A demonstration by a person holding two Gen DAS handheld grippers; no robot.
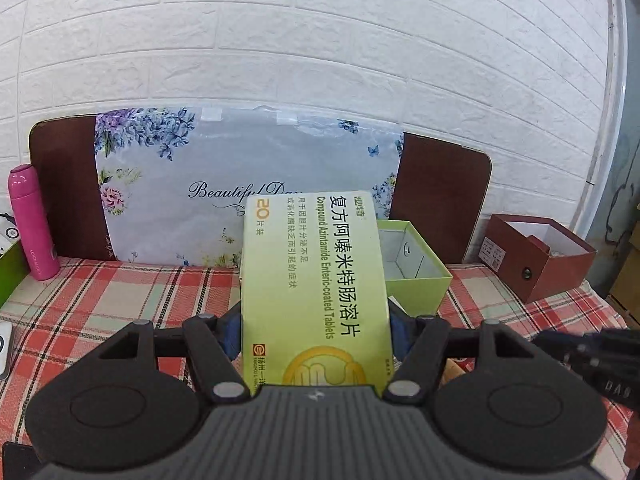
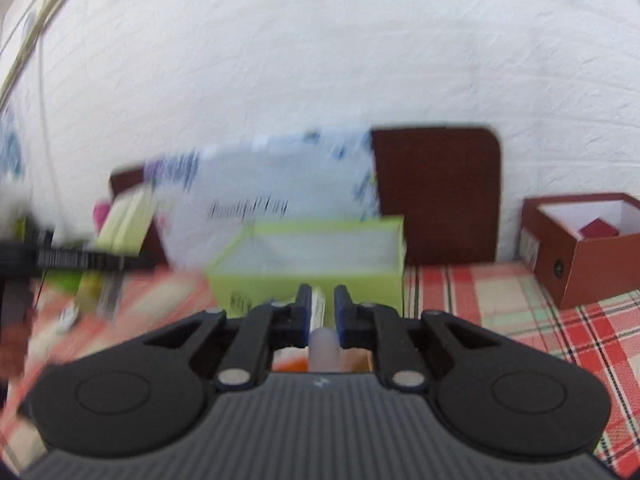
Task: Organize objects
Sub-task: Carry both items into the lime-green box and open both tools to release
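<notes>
My left gripper (image 1: pixel 316 320) is shut on a yellow-green medicine carton (image 1: pixel 312 280), held upright-lengthwise above the plaid tablecloth (image 1: pixel 120 300). Just behind and right of it stands an open light-green box (image 1: pixel 416 276), also in the blurred right wrist view (image 2: pixel 312 264). My right gripper (image 2: pixel 322 300) is shut on a thin pale tube-like item (image 2: pixel 323 340) with a translucent rounded end; the blur hides what it is. The left gripper and its carton (image 2: pixel 128 216) appear at the left of the right wrist view.
An open red-brown box (image 1: pixel 540 264) sits at the far right by the wall, seen also from the right (image 2: pixel 592 256). A pink bottle (image 1: pixel 30 220) stands at the far left. A floral board (image 1: pixel 240 184) leans on a brown panel against the white brick wall.
</notes>
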